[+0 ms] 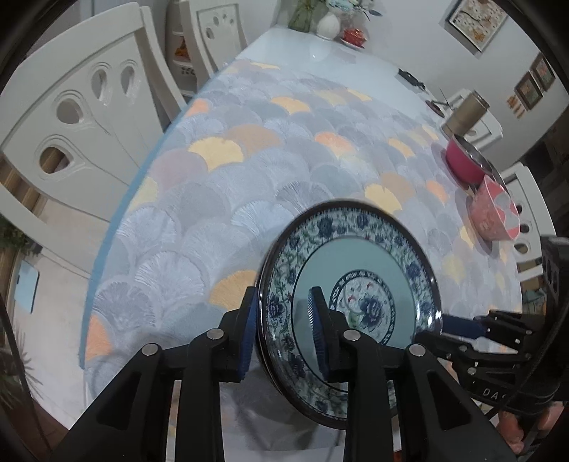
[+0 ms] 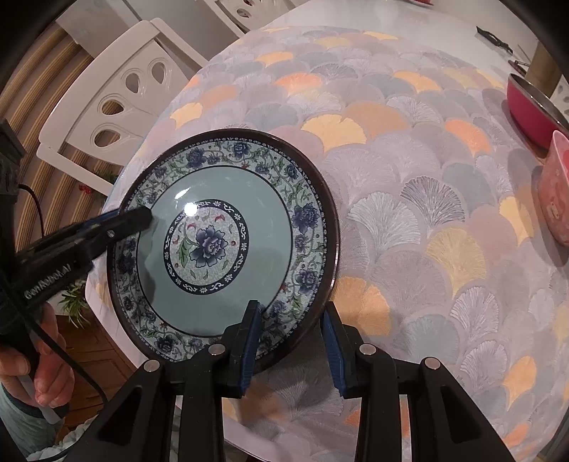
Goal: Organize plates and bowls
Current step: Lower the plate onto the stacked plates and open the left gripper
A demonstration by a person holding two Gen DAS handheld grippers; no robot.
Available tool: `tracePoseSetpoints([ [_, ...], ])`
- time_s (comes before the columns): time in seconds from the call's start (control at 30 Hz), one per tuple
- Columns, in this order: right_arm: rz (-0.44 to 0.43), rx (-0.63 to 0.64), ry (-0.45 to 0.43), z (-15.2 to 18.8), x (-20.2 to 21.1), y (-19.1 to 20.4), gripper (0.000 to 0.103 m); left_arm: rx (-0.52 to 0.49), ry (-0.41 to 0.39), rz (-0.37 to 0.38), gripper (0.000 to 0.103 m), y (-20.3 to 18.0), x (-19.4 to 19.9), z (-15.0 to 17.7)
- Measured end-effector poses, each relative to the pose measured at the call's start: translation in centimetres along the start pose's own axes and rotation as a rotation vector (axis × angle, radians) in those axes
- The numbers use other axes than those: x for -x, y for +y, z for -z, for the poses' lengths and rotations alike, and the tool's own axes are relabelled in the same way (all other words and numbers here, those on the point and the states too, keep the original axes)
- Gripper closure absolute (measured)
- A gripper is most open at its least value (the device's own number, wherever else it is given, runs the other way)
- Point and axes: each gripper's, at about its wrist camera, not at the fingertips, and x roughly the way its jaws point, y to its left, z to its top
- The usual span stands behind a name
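Observation:
A blue floral plate (image 1: 355, 270) with a dark rim is held tilted above the table's near corner. My left gripper (image 1: 282, 334) is shut on its rim, one finger on each face; it also shows in the right wrist view (image 2: 142, 218) at the plate's (image 2: 220, 245) left edge. My right gripper (image 2: 291, 341) straddles the plate's near rim with a wide gap; the right pad stands clear of the rim. In the left wrist view it (image 1: 458, 325) reaches the plate's right edge. A red bowl (image 1: 466, 160) and a pink bowl (image 1: 492, 209) sit at the right.
A fan-patterned cloth (image 1: 249, 170) covers the table. White chairs (image 1: 81, 117) stand along the left side. A cylinder (image 1: 466, 113), dark small items and a white vase (image 1: 329, 25) sit at the far end.

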Motion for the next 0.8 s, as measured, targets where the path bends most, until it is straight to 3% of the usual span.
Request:
tracePoseSetpoints([
  [0.1,0.000,0.000,-0.001,0.0,0.0,0.0,0.069,0.029,-0.037,0.022,0.076,0.7,0.9,-0.5],
  [0.3,0.003,-0.001,-0.004,0.1,0.2,0.0,0.069,0.056,-0.033,0.046,0.076,1.1,0.7,-1.0],
  [0.57,0.002,-0.008,-0.012,0.0,0.3,0.0,0.069,0.005,-0.018,0.060,0.076,-0.4,0.4,-1.1],
  [0.8,0.032,-0.030,-0.085,-0.4,2.8,-0.9,0.069,-0.099,-0.062,0.127,0.076,-3.8,1.6,-3.6],
])
